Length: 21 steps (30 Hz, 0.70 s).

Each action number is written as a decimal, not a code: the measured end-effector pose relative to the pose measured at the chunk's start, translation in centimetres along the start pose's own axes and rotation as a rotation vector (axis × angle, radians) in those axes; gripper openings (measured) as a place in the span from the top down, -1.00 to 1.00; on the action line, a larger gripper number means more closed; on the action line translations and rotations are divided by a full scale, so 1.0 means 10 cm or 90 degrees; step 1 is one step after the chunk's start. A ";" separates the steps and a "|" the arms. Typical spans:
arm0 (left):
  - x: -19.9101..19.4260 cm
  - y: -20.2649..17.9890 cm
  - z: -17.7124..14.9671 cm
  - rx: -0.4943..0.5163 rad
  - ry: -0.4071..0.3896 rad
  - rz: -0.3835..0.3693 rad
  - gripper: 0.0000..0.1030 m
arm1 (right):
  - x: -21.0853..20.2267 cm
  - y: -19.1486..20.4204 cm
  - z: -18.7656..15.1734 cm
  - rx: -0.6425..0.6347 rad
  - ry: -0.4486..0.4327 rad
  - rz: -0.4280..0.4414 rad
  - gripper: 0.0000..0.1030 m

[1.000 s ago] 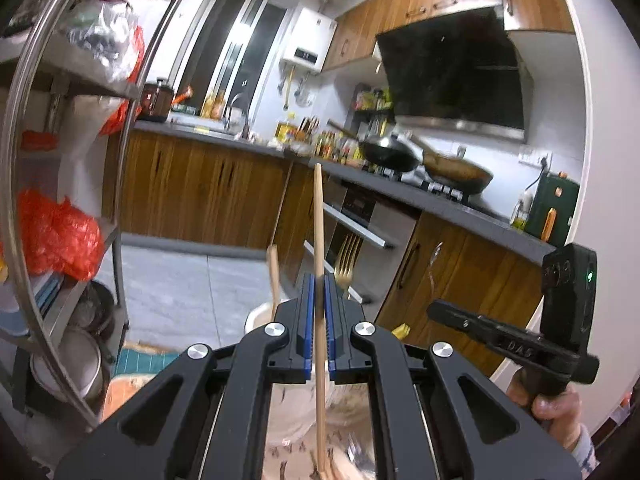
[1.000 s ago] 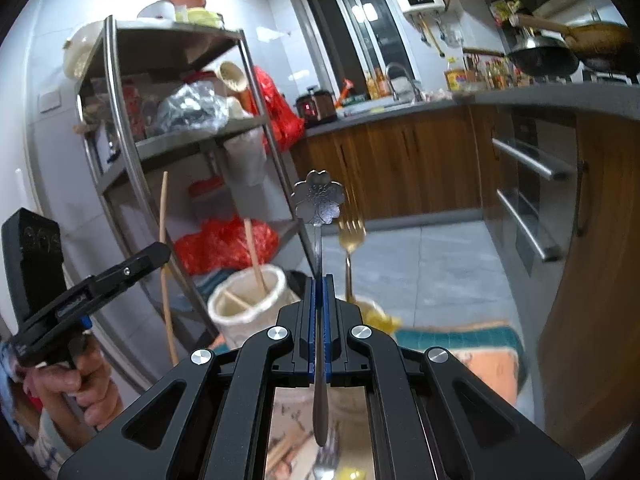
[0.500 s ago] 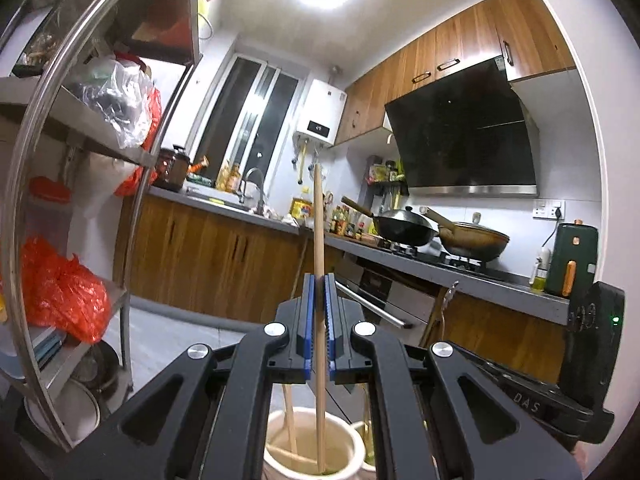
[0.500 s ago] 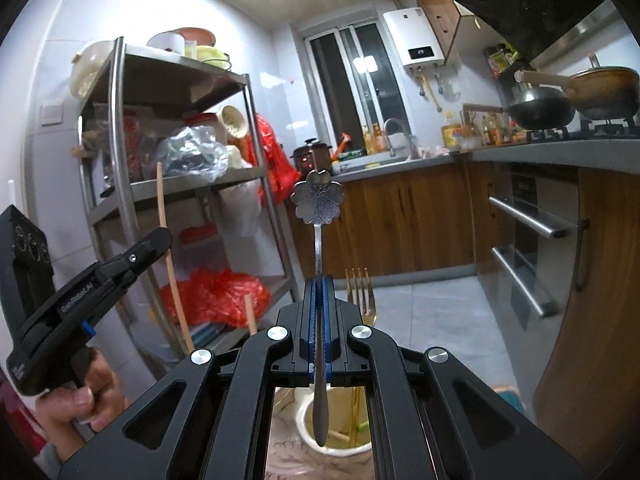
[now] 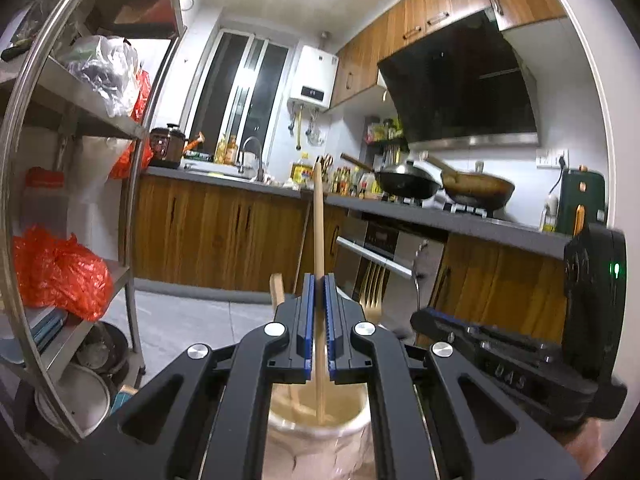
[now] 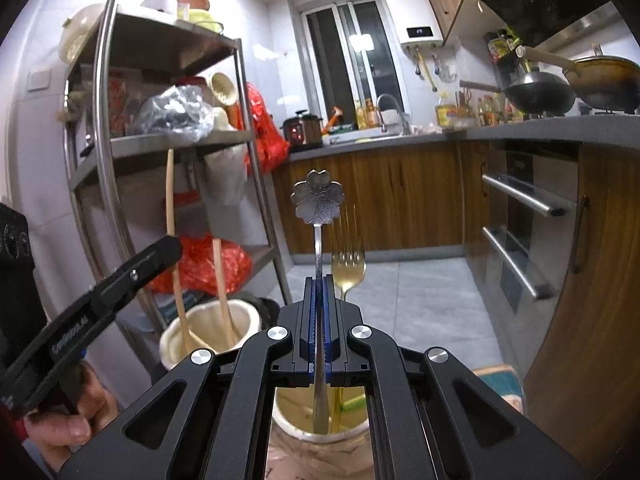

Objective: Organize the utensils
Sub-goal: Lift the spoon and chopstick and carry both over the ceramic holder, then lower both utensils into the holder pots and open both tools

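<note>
My left gripper (image 5: 319,280) is shut on a wooden chopstick (image 5: 318,216) that stands upright, its lower end inside a white ceramic holder (image 5: 316,436). A second chopstick (image 5: 276,288) leans in that holder. My right gripper (image 6: 319,280) is shut on a silver spoon with a flower-shaped end (image 6: 318,197), its lower end inside another holder (image 6: 320,428). A gold fork (image 6: 349,270) stands in that holder. The white holder with both chopsticks (image 6: 210,330) also shows in the right wrist view, under the left gripper (image 6: 172,246).
A steel shelf rack (image 6: 160,148) with bags and bowls stands at the left. Wooden cabinets and an oven (image 6: 520,232) run along the right. A grey counter (image 5: 440,216) carries two woks. The floor (image 6: 400,292) is grey tile.
Both grippers have come down over the two holders. The chopstick's end and the spoon's end now sit lower inside their holders. Both views tilted up, then down a little.
</note>
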<state>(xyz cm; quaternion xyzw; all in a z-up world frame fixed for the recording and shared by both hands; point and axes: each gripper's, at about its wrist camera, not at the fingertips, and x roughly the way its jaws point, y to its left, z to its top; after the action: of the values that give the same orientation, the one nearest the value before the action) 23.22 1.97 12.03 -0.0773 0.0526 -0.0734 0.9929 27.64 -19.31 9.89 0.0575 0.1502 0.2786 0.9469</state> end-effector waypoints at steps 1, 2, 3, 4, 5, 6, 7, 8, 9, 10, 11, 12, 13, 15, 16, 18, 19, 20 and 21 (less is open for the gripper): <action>0.00 0.00 -0.03 0.001 0.006 0.003 0.91 | 0.00 0.00 -0.02 -0.001 0.005 -0.002 0.92; 0.00 0.00 -0.06 0.001 0.012 0.005 0.91 | 0.01 0.00 -0.03 -0.001 0.008 -0.004 0.92; 0.00 0.01 -0.09 0.003 0.020 0.007 0.91 | 0.02 0.00 -0.05 -0.002 0.014 -0.006 0.92; 0.01 0.01 -0.12 0.007 0.028 0.012 0.91 | 0.03 0.01 -0.06 -0.002 0.019 -0.008 0.92; 0.03 0.00 -0.14 0.015 0.037 0.015 0.91 | 0.04 0.01 -0.06 -0.003 0.022 -0.010 0.92; 0.04 -0.01 -0.16 0.022 0.042 0.018 0.91 | 0.05 0.02 -0.08 -0.006 0.028 -0.014 0.92; 0.05 -0.02 -0.18 0.028 0.046 0.020 0.91 | 0.07 0.02 -0.09 -0.007 0.032 -0.016 0.92; 0.06 -0.03 -0.18 0.033 0.051 0.022 0.91 | 0.08 0.02 -0.10 -0.009 0.037 -0.018 0.92; 0.08 -0.03 -0.19 0.036 0.059 0.021 0.91 | 0.10 0.03 -0.12 -0.013 0.041 -0.021 0.92; 0.09 -0.04 -0.20 0.037 0.063 0.021 0.91 | 0.11 0.04 -0.13 -0.017 0.046 -0.026 0.92; 0.11 -0.04 -0.21 0.040 0.066 0.023 0.91 | 0.12 0.04 -0.14 -0.020 0.049 -0.029 0.92; 0.12 -0.04 -0.22 0.041 0.070 0.023 0.91 | 0.14 0.04 -0.16 -0.023 0.053 -0.032 0.92; 0.14 -0.04 -0.22 0.042 0.076 0.024 0.91 | 0.15 0.05 -0.17 -0.026 0.057 -0.034 0.92; 0.16 -0.04 -0.24 0.045 0.084 0.028 0.91 | 0.17 0.07 -0.19 -0.031 0.064 -0.037 0.92; 0.17 -0.04 -0.25 0.047 0.091 0.028 0.91 | 0.18 0.07 -0.20 -0.034 0.066 -0.038 0.92; 0.19 -0.04 -0.27 0.050 0.095 0.035 0.91 | 0.20 0.07 -0.22 -0.036 0.071 -0.040 0.92; 0.19 -0.04 -0.27 0.052 0.095 0.037 0.91 | 0.20 0.07 -0.22 -0.036 0.073 -0.040 0.92; 0.19 -0.03 -0.27 0.052 0.096 0.038 0.91 | 0.21 0.07 -0.23 -0.036 0.076 -0.040 0.92; 0.19 -0.03 -0.27 0.052 0.097 0.038 0.91 | 0.23 0.08 -0.24 -0.038 0.080 -0.042 0.92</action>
<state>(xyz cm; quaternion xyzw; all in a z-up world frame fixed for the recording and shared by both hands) 24.78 0.98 9.24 -0.0292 0.1270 -0.0516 0.9901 28.32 -17.38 7.21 0.0063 0.2028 0.2549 0.9454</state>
